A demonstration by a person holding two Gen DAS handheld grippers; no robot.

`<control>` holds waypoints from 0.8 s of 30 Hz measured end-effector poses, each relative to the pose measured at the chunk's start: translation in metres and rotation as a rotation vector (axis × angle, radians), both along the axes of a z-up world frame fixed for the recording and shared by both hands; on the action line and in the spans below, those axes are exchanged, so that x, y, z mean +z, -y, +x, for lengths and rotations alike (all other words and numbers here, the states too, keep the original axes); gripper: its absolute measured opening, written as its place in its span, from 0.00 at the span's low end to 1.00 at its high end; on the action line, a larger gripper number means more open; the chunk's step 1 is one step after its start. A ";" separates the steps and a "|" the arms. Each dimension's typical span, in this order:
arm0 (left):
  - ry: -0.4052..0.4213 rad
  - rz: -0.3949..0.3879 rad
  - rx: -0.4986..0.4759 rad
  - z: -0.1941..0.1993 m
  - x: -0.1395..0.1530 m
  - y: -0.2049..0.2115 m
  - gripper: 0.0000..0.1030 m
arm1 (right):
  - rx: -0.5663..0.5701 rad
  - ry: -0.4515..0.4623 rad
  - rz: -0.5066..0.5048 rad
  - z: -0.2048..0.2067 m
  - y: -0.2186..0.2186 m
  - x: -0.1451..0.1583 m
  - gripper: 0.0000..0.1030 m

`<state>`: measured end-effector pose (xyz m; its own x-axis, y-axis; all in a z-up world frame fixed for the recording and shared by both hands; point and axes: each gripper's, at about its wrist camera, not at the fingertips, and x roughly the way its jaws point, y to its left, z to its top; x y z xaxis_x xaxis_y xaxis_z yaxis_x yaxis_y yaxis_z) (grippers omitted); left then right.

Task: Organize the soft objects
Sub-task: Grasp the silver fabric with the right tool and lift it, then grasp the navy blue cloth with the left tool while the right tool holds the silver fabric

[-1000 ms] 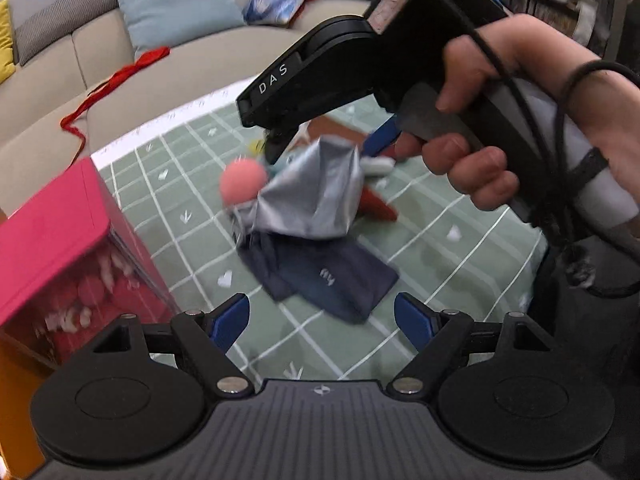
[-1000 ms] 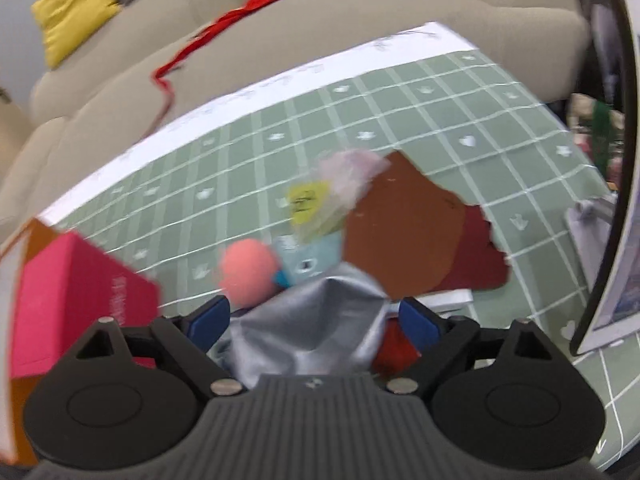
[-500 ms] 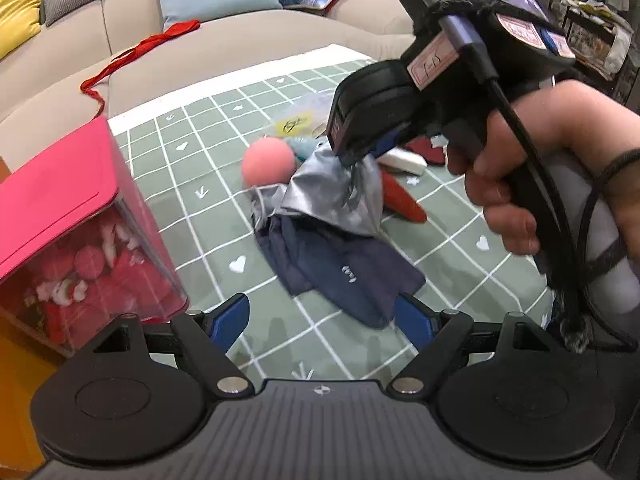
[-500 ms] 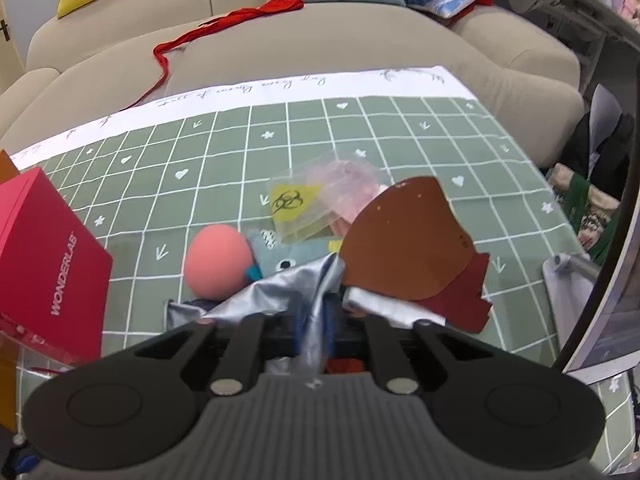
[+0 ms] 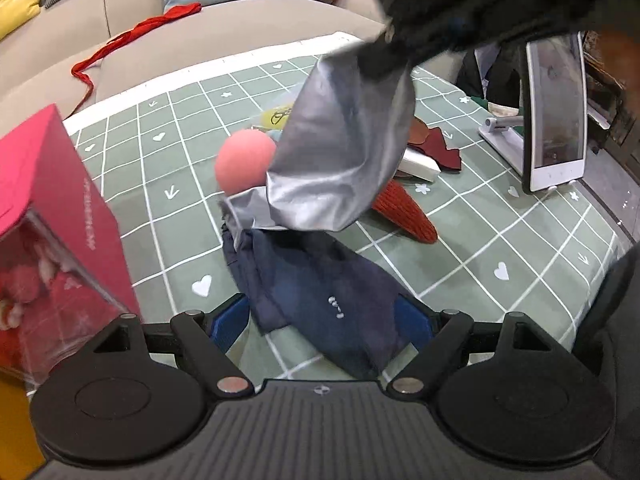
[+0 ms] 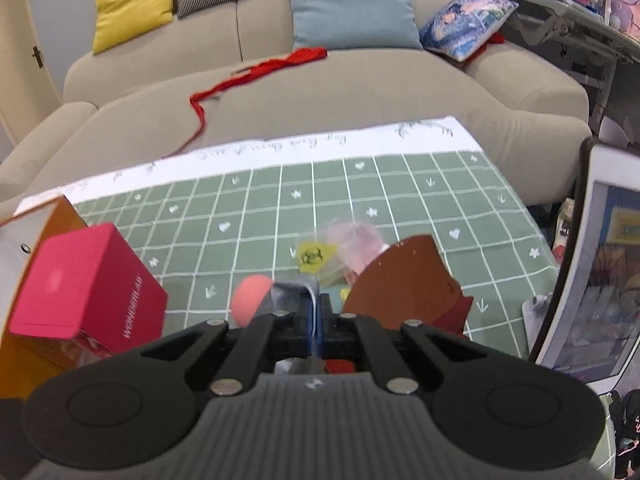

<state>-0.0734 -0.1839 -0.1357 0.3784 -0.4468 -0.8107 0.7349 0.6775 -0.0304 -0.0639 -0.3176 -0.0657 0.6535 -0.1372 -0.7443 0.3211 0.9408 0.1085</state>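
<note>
My right gripper (image 6: 318, 322) is shut on a silver-grey cloth (image 5: 340, 152) and holds it up above the green checked mat (image 5: 520, 240); the cloth's pinched top also shows in the right wrist view (image 6: 294, 290). My left gripper (image 5: 322, 326) is open, its blue pads either side of a navy cloth (image 5: 320, 292) lying on the mat. A pink ball (image 5: 244, 160) sits behind the silver cloth. A red-orange knitted piece (image 5: 404, 212) and brown and dark red felt pieces (image 6: 400, 284) lie to the right.
A pink box (image 5: 52, 200) with a clear front stands at the left, by an orange box (image 6: 56, 216). A tablet on a white stand (image 5: 556, 112) is at the right. A plastic bag with a yellow label (image 6: 316, 256) lies mid-mat. A beige sofa (image 6: 320, 92) with cushions lies beyond.
My right gripper closed on the silver cloth and lifted it up off the pile. My left gripper stayed open and moved closer over the navy cloth.
</note>
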 end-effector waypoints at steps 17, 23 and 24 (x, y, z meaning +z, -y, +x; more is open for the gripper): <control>0.024 -0.002 0.079 0.024 -0.018 0.007 0.66 | -0.067 0.067 -0.059 -0.017 0.012 0.025 0.00; 0.034 -0.031 0.022 0.016 -0.015 0.007 0.18 | -0.048 0.063 -0.055 -0.016 0.009 0.024 0.03; 0.028 -0.042 0.000 0.015 -0.015 0.006 0.12 | -0.040 0.058 -0.056 -0.015 0.009 0.022 0.04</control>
<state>-0.0587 -0.1902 -0.1506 0.4009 -0.4804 -0.7800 0.7357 0.6762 -0.0383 -0.0787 -0.3265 -0.0437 0.6887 -0.2045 -0.6956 0.3534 0.9324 0.0758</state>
